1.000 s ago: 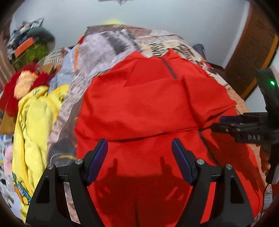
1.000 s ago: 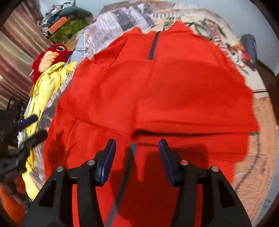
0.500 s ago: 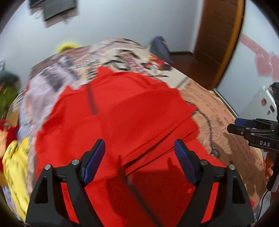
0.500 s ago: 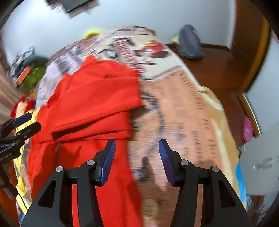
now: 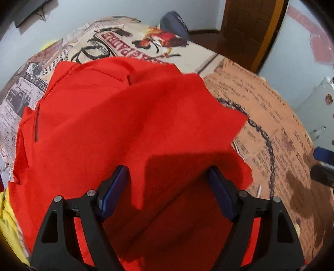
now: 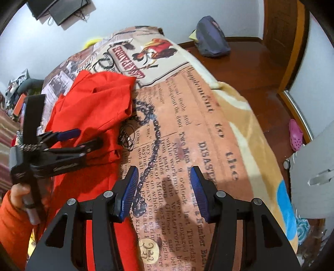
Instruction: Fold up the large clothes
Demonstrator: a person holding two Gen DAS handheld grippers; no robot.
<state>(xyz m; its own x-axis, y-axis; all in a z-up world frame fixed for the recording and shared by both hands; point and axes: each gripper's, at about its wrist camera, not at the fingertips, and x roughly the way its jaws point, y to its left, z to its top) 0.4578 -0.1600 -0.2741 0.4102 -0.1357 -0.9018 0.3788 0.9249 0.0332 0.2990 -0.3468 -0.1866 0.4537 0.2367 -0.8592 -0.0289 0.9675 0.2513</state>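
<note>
Fingers point(image 5: 117, 187) of the left gripper point(image 5: 167, 189) are seen spread wide in the left wrist view, above the red garment point(image 5: 125, 116) spread on the bed point(image 5: 271, 116); a fold rises between them, gripped by neither. In the right wrist view, the right gripper point(image 6: 163, 191) is held partly open and empty over the printed blanket point(image 6: 198, 125), with the garment lying to the left.

One red garment point(image 5: 117, 129); one printed blanket point(image 6: 200, 133); two grippers.

Pale wall point(image 6: 146, 14), wooden floor point(image 6: 250, 68), printed bedspread point(image 6: 208, 129)
</note>
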